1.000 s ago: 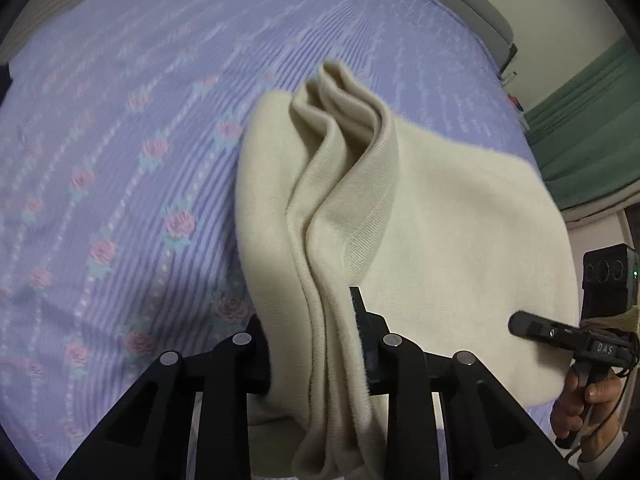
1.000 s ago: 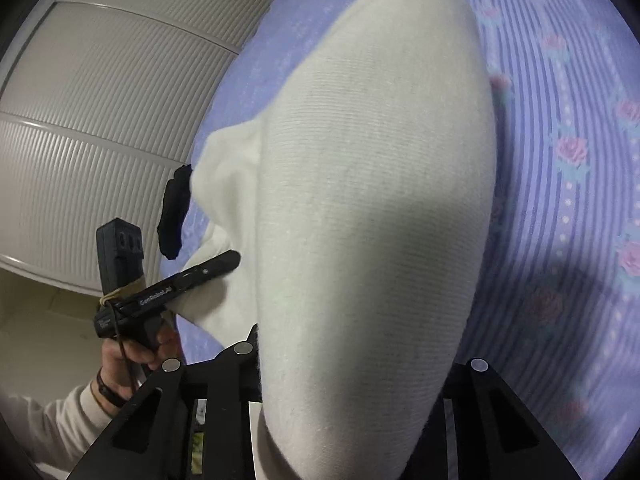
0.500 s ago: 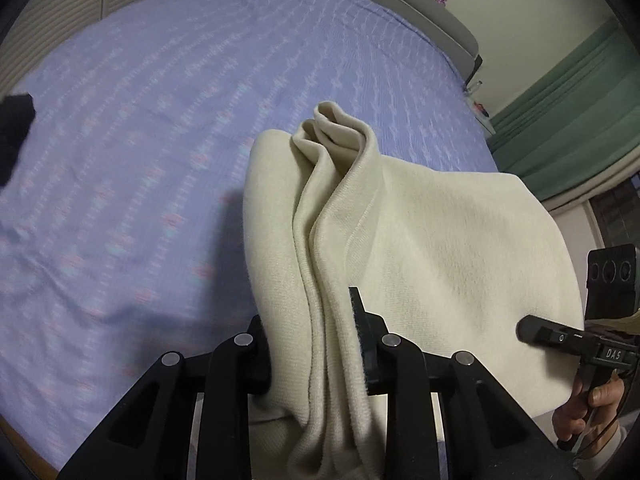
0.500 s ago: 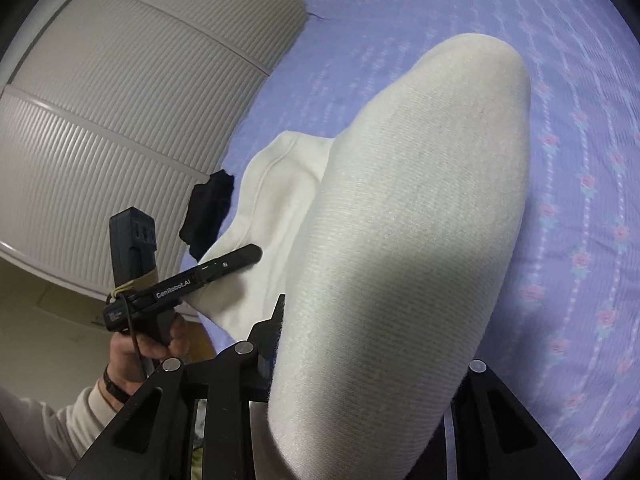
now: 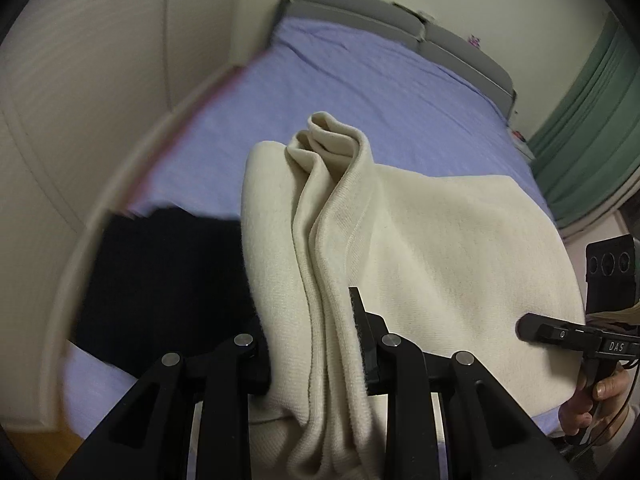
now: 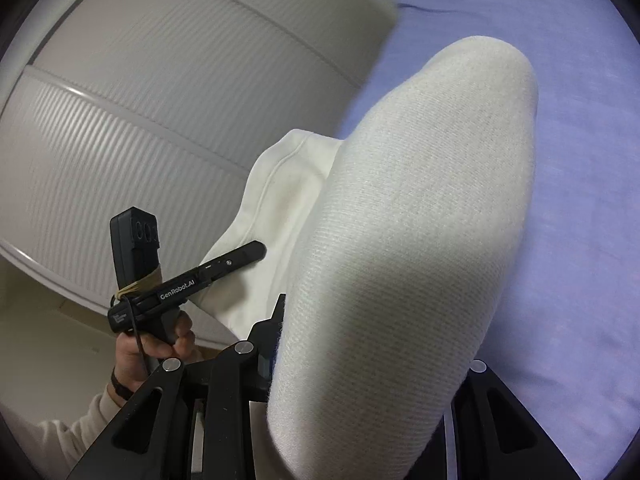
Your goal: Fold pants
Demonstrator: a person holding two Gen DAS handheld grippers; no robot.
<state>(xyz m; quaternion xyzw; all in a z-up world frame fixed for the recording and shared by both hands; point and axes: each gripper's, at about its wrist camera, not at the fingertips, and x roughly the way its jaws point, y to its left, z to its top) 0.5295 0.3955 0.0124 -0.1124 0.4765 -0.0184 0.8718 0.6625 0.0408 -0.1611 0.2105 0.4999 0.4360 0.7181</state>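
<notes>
Pants (image 5: 420, 240), cream, held above bed (image 5: 360, 92); left hand-held gripper (image 5: 316, 344) clamps bunched edge; right hand-held gripper (image 6: 360, 352) grips other end w/ cloth draped over it.

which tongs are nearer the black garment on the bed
Left. The left tongs, clamped on the cream pants, hang right beside the black garment. The right tongs grip the pants' far edge, a pants-width farther off.
</notes>
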